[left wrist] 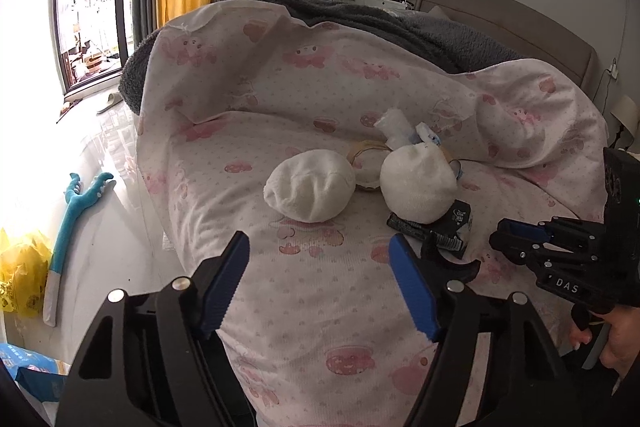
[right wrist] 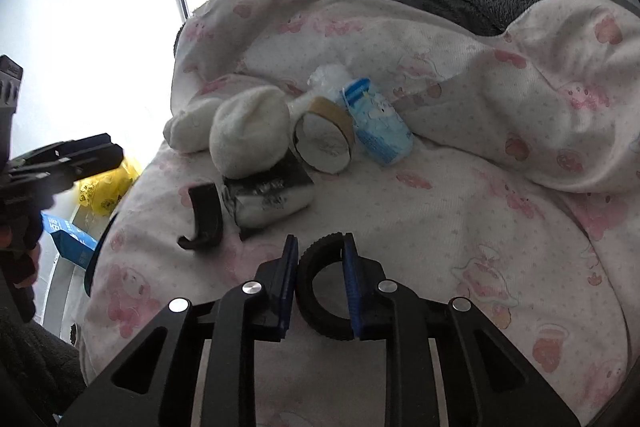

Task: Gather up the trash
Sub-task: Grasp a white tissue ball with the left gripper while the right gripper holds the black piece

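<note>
Right wrist view: my right gripper [right wrist: 322, 269] is clenched on a stiff, light black ring [right wrist: 320, 291] above the bed [right wrist: 460, 227]. My left gripper [left wrist: 320, 267] hangs released, holding nothing.

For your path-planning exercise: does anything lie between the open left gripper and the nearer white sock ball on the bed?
Nothing visible does. Only bare pink-print bedsheet lies between the left gripper and the sock ball.

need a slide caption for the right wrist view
Right tongs shut on a black ribbed ring above the pink-print bedding, with socks, tape roll and wrappers ahead.
</note>
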`<control>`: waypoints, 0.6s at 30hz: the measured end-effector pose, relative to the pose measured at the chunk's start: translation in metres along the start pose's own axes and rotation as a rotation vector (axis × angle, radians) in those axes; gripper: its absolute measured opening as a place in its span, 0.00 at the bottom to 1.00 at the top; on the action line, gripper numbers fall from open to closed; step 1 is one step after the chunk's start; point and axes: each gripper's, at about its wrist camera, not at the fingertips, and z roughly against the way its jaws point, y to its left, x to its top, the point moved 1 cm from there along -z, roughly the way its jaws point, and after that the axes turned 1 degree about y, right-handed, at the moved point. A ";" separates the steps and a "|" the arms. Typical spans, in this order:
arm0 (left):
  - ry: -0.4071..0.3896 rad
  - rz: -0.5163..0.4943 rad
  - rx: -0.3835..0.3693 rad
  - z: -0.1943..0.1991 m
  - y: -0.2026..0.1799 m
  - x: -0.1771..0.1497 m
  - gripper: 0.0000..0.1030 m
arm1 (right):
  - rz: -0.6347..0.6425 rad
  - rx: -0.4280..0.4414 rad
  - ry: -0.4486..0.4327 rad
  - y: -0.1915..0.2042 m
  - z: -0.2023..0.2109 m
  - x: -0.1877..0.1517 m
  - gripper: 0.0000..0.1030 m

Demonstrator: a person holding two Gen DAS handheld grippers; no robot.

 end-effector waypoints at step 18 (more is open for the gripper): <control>0.067 0.179 -0.065 -0.059 0.015 0.036 0.57 | -0.022 0.161 -0.123 0.020 0.000 0.075 0.22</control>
